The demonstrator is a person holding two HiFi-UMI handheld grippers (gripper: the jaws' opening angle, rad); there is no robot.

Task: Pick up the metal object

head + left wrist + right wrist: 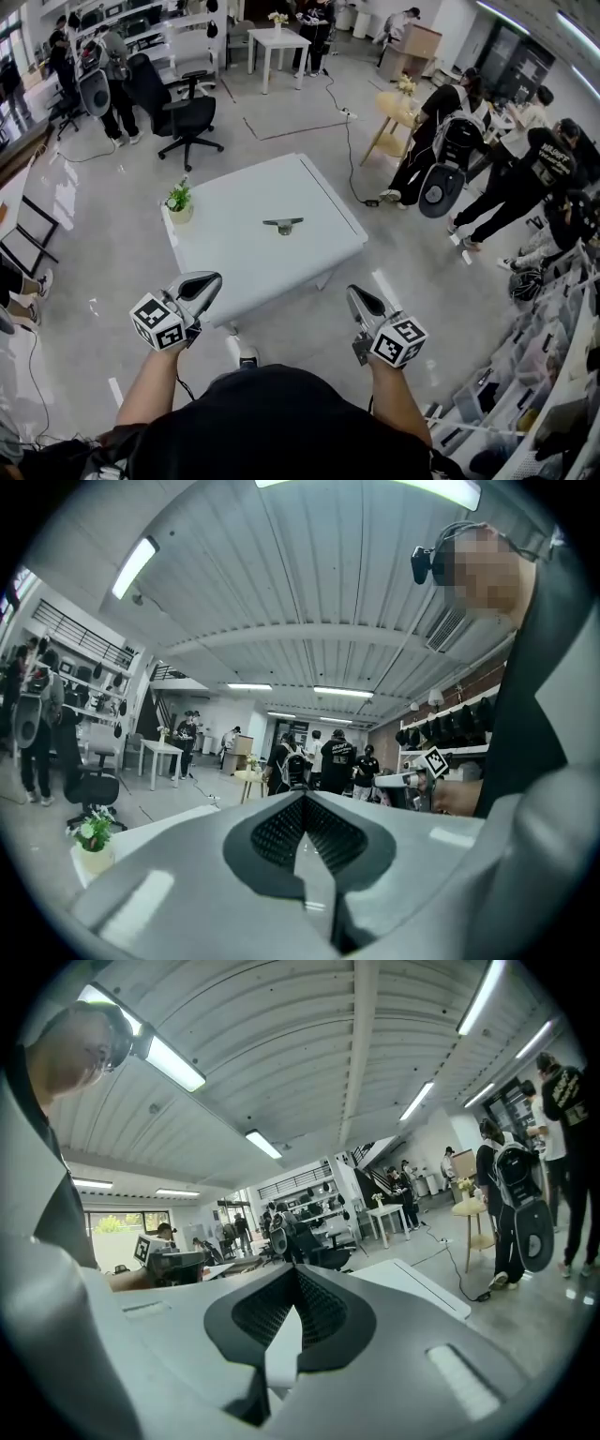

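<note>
So far nothing is done: the metal object (283, 225) lies on the white table (234, 258), well ahead of both pairs of jaws and roughly between their lines, untouched. Left gripper (210, 280) and right gripper (360, 296) hover short of the table's near edge, each with jaws pressed together on nothing. Left to do, by my reading: reach in, open, close, lift.

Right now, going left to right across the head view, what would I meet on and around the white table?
In order: potted plant → metal object → right gripper. The left gripper lies almost straight below the potted plant in the picture, so I leave it out.
</note>
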